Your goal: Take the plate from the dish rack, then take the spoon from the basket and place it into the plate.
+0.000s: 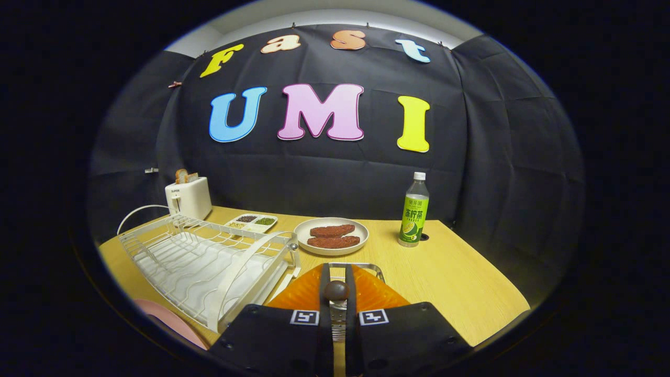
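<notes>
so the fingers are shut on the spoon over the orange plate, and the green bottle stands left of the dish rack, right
Not quite: the gripper view shows the green bottle standing right of the dish rack, past the plate of food. The fingers are indeed shut on the spoon over the orange plate.

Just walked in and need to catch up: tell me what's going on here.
A person's handheld gripper has its fingers shut on what looks like the spoon, over an orange ribbed dish. The white dish rack alongside has bare slots. A plate of food and a bottle stand beyond.
</notes>
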Action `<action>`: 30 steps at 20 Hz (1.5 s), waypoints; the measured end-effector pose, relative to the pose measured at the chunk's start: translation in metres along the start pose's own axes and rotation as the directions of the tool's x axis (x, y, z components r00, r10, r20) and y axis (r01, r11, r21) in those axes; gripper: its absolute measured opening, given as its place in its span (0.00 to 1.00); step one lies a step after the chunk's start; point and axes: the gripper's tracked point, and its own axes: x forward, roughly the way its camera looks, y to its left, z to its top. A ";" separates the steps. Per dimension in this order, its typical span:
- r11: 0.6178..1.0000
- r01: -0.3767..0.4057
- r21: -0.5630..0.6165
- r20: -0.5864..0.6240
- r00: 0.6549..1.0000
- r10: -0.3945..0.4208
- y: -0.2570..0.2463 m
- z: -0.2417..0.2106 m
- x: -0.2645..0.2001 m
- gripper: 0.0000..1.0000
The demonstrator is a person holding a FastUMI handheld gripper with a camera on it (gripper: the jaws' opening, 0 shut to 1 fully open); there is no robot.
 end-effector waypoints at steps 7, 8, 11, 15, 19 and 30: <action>0.999 0.032 0.008 -0.017 0.999 -0.032 -0.021 0.026 0.001 0.11; 0.999 0.032 0.007 -0.019 0.999 -0.032 -0.023 0.030 0.000 0.12; 1.000 0.019 0.013 -0.016 1.000 -0.018 -0.024 0.051 -0.003 0.12; 0.999 -0.036 0.020 0.013 0.999 0.035 -0.016 0.094 -0.016 0.12; 0.988 -0.154 0.032 0.019 0.988 0.153 0.009 0.127 -0.046 0.11; 0.885 -0.461 0.067 -0.059 0.884 0.464 0.157 0.079 -0.143 0.12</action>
